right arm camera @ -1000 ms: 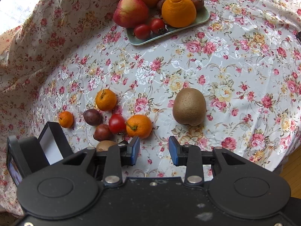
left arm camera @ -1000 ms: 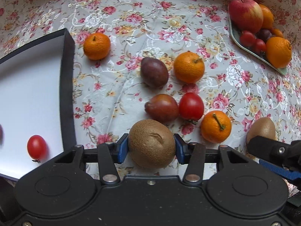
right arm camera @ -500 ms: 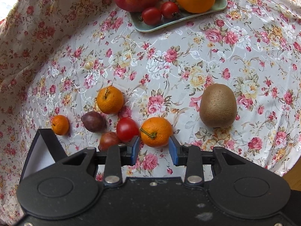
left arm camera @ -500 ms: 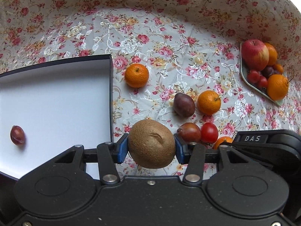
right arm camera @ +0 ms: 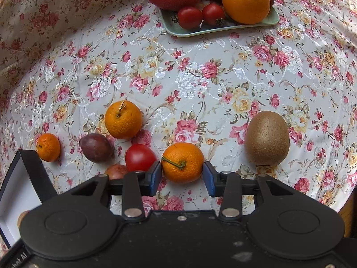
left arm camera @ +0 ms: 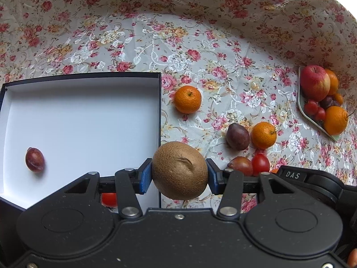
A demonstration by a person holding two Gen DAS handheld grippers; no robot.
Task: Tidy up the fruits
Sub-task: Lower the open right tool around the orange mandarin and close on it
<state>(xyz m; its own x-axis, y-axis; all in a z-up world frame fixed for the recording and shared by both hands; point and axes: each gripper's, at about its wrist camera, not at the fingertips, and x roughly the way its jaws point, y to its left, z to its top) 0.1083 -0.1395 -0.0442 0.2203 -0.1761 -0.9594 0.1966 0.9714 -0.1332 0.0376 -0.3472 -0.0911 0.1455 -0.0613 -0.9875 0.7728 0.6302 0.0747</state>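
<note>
My left gripper (left arm camera: 179,176) is shut on a brown kiwi (left arm camera: 179,170) and holds it above the right wall of the white box (left arm camera: 159,111). A plum (left arm camera: 34,159) lies in the box, and a red tomato (left arm camera: 108,199) shows in it under the gripper. My right gripper (right arm camera: 182,175) is open, its blue pads on either side of a stemmed mandarin (right arm camera: 182,162) on the cloth, with small gaps. A second kiwi (right arm camera: 266,138) lies to its right.
Loose on the floral cloth: two mandarins (right arm camera: 123,120) (right arm camera: 48,147), a dark plum (right arm camera: 96,147), a tomato (right arm camera: 140,157) and a reddish plum (right arm camera: 116,171). A green tray (right arm camera: 223,28) at the back holds an apple, an orange and tomatoes. The box corner (right arm camera: 33,169) is at left.
My left gripper has lifted the kiwi off the cloth and carried it left to the box. My right gripper has moved left and forward until its pads flank the stemmed mandarin.
</note>
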